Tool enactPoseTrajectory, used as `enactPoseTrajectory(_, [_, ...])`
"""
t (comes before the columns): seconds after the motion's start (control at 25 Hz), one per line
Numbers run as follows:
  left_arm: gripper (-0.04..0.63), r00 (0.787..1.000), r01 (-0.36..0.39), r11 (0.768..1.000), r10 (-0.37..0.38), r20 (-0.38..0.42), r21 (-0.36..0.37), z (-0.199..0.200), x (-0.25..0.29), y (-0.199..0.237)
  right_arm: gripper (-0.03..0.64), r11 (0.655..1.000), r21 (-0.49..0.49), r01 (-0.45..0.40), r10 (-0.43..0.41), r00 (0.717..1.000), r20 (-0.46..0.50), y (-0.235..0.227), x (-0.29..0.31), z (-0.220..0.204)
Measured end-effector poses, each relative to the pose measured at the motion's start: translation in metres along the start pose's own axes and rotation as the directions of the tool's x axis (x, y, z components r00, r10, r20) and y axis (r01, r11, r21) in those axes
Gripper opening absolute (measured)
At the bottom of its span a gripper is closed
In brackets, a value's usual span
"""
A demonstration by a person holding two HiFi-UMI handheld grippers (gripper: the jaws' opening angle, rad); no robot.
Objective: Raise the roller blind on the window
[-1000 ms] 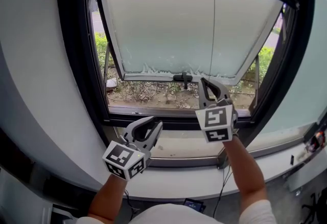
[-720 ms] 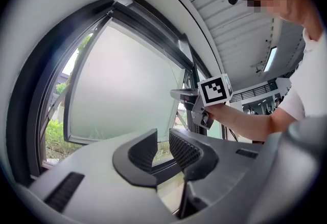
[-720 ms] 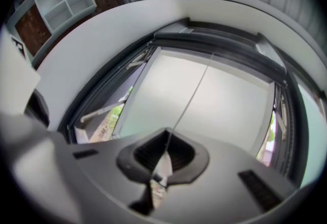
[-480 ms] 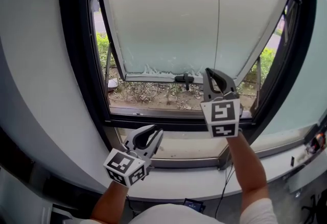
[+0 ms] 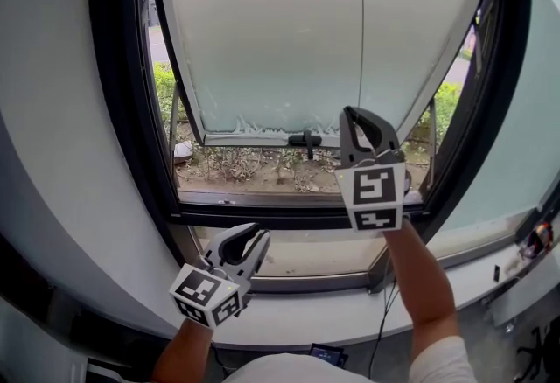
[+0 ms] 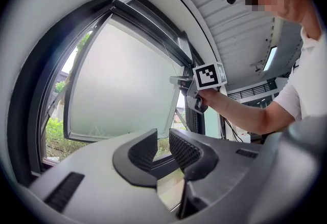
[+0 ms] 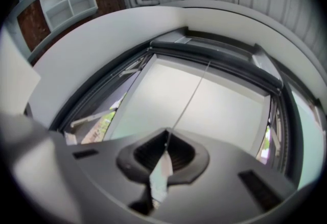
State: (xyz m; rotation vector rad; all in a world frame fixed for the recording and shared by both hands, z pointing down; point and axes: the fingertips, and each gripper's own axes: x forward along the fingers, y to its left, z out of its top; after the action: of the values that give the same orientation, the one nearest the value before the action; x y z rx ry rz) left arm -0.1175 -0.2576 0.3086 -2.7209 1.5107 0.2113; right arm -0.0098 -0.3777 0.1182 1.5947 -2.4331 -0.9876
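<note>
A thin blind cord (image 5: 360,23) hangs straight down in front of the frosted window pane (image 5: 271,31). My right gripper (image 5: 357,115) is raised before the window's lower middle and is shut on that cord. In the right gripper view the cord (image 7: 191,96) runs from the top of the frame into the closed jaws of the right gripper (image 7: 166,136). My left gripper (image 5: 248,239) stays low at the left over the sill, open, with nothing between its fingers. The left gripper (image 6: 163,138) also shows in its own view, facing the pane. No roller blind fabric shows in any view.
The window sash is tilted outward, with a dark handle (image 5: 304,141) at its lower edge. A black frame (image 5: 131,110) surrounds it, and a pale sill (image 5: 306,320) runs below. Bushes and ground lie outside. Cables (image 5: 385,302) hang at the right by the sill.
My right gripper has risen along the window with the cord still held in it. The left gripper sits a little lower in the head view.
</note>
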Motion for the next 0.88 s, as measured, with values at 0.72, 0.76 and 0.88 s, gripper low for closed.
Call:
enactPoseTrajectory(0.72, [0.091,1.000,0.015,1.000,-0.015,-0.006,0.008,0.003,0.000,-0.007,0.023,0.998,-0.024,0.052,-0.051,0.998,0.029,-0.023,-0.006,0.015])
enactPoseTrajectory(0.76, [0.091,1.000,0.015,1.000,-0.015,-0.008,0.007,0.002,0.000,-0.006,0.023,0.999,-0.022,0.050,-0.049,0.999,0.022,-0.023,-0.006,0.013])
enactPoseTrajectory(0.88, [0.091,1.000,0.016,1.000,-0.015,-0.013,0.005,0.001,0.000,-0.006,0.023,0.999,-0.024,0.048,-0.048,0.999,0.002,-0.023,-0.003,0.009])
